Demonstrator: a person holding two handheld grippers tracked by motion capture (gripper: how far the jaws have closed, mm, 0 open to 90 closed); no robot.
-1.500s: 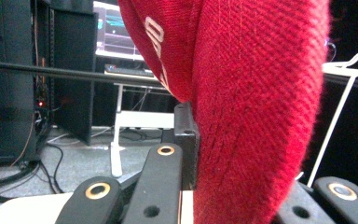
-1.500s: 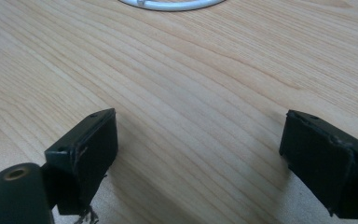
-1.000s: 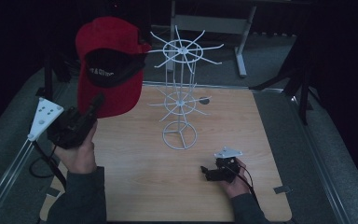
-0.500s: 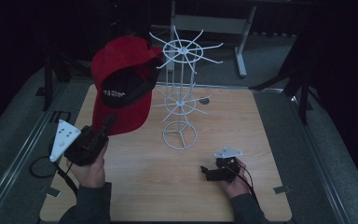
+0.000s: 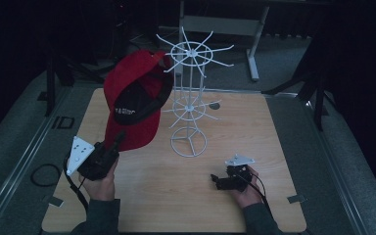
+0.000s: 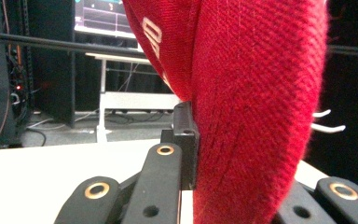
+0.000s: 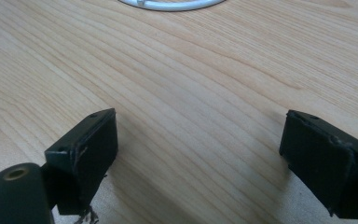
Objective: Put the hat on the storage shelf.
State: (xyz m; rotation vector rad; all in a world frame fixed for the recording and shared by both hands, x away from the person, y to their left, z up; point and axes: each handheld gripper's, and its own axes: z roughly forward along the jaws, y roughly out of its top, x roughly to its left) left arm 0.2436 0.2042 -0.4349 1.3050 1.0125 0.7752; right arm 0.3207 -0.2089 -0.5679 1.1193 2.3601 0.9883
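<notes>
The left gripper (image 5: 118, 139) pinches the brim of the red cap (image 5: 132, 105) tight and holds it up beside the white wire rack (image 5: 190, 105). I think the cap goes onto a top prong next — lift and hook it. The right gripper (image 5: 214, 180) rests wide open on the table (image 5: 274, 147).

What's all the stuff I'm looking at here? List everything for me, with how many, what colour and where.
baseball cap: one, red with a black lining, held up over the table's left part, beside the rack.
wire display rack: one, white, standing on its ring base at the table's middle.
table: one, light wood, under everything.
cable loop: one, black, on the grey floor left of the table.
left gripper: one, black, shut on the cap's brim.
right gripper: one, black, open, low over the table at front right.
hands: two, one on each gripper.
</notes>
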